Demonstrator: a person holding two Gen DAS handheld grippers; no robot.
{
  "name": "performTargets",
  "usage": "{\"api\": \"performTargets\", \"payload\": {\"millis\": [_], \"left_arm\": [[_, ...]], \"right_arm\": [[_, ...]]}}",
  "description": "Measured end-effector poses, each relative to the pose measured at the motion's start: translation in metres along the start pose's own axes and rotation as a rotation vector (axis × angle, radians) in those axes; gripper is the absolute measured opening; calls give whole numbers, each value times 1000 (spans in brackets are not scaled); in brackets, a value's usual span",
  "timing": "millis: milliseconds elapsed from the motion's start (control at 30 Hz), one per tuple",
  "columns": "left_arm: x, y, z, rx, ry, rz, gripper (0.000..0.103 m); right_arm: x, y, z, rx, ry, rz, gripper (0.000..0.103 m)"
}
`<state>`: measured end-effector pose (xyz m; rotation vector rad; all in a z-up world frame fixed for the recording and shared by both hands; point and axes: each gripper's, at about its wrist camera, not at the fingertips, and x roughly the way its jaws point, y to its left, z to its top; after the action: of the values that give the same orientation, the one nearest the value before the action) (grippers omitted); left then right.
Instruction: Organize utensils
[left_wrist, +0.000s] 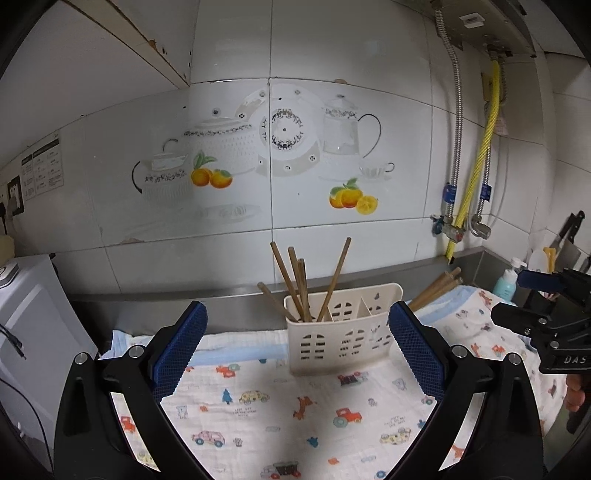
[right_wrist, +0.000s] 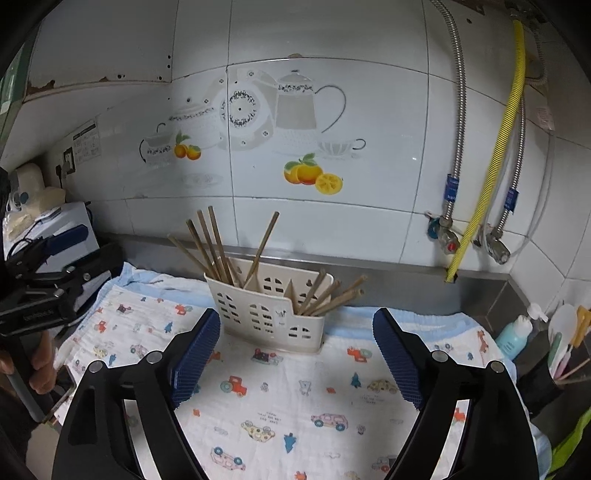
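Chopsticks (right_wrist: 218, 247) all stand in the white caddy (right_wrist: 266, 314); we hold both hand-held grippers (left_wrist: 295, 347) (right_wrist: 295, 354) wide and empty, seemingly finished.

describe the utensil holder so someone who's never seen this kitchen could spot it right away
Look below the wall tiles painted with teapots and oranges, to the cartoon-car cloth covering the counter. Near its back edge stands a cream plastic caddy. It is the only divided box with small arched cut-outs, and brown chopsticks stick out of its compartments.
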<state>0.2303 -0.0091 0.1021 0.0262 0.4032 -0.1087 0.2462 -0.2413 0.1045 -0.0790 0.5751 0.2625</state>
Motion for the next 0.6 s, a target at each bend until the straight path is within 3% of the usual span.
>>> {"api": "performTargets", "payload": {"millis": [600], "left_arm": [[-47, -7, -52, 38, 29, -15, 98]], "right_arm": [[-28, 17, -48, 51, 7, 4, 89]]}}
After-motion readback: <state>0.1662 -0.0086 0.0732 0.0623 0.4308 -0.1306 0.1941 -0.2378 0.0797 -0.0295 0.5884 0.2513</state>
